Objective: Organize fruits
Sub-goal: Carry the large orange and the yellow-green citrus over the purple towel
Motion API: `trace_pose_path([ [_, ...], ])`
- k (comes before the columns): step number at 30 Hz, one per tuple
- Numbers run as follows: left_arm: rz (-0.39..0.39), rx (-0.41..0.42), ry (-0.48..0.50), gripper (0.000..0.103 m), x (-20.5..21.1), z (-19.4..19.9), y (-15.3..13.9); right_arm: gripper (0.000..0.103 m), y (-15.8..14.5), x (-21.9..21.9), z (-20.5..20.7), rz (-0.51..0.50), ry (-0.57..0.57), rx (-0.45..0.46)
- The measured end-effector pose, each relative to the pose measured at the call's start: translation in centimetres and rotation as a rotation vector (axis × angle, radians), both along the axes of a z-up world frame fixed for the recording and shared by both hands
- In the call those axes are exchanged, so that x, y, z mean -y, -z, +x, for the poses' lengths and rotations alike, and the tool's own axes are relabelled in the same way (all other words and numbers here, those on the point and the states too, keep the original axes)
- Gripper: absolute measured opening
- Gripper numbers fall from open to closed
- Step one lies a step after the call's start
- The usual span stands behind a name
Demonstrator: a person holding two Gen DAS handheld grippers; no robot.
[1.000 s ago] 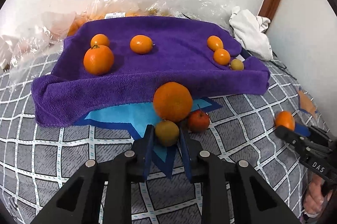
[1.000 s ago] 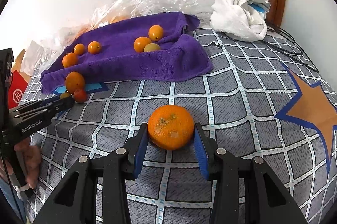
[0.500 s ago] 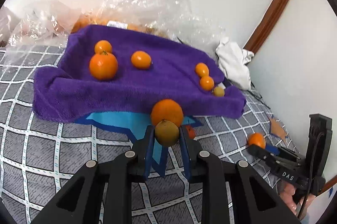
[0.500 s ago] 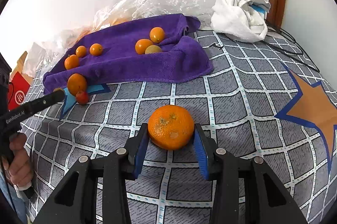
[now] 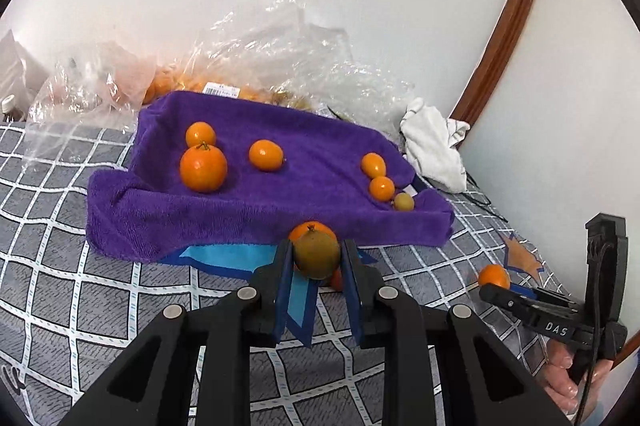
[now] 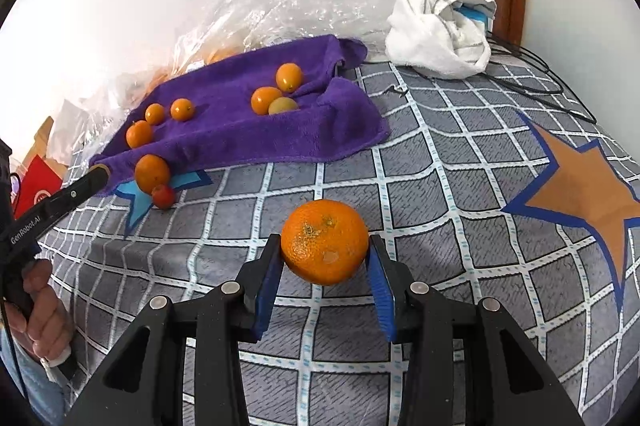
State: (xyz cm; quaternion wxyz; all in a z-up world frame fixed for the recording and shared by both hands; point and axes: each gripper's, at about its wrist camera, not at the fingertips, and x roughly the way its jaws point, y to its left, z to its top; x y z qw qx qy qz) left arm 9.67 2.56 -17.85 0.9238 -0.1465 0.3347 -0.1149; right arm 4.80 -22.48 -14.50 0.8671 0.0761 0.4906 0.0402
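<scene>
A: Left wrist view: the left gripper (image 5: 316,258) has its jaws closed on a greenish fruit (image 5: 317,255), held just short of the purple towel (image 5: 320,146).
B: A round fruit could squirt out.

A: Right wrist view: the right gripper (image 6: 325,258) clamps a big orange (image 6: 325,242) above the bedspread (image 6: 460,162).
B: It may roll if dropped.

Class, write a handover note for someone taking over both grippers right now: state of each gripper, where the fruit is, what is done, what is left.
Left gripper: shut on a yellow-green fruit, held off the bed.
Right gripper: shut on a large orange.
Purple towel: six fruits lie on it, in two groups of three.
On the bedspread by the towel's front edge: another orange and a small red fruit.
Left to do, probably: place both held fruits on the towel, then collect those two.
</scene>
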Motion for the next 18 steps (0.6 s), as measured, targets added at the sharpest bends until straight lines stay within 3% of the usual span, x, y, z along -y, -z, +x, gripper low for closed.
trace_pose_path([
  [7, -0.041, 0.049, 0.006, 0.023, -0.6, -0.9, -1.2, 0.042, -3.0, -1.5, 0.4, 0.017, -0.033, 0.061],
  [13, -0.092, 0.038, -0.008, 0.023, -2.5, -1.1, -2.7, 0.042, -5.2, -2.3, 1.4, 0.035, -0.048, 0.114],
  [18, -0.053, 0.070, -0.034, 0.023, -4.1, -1.4, -6.1, 0.042, -6.7, -2.7, 2.7, 0.050, -0.065, 0.153],
])
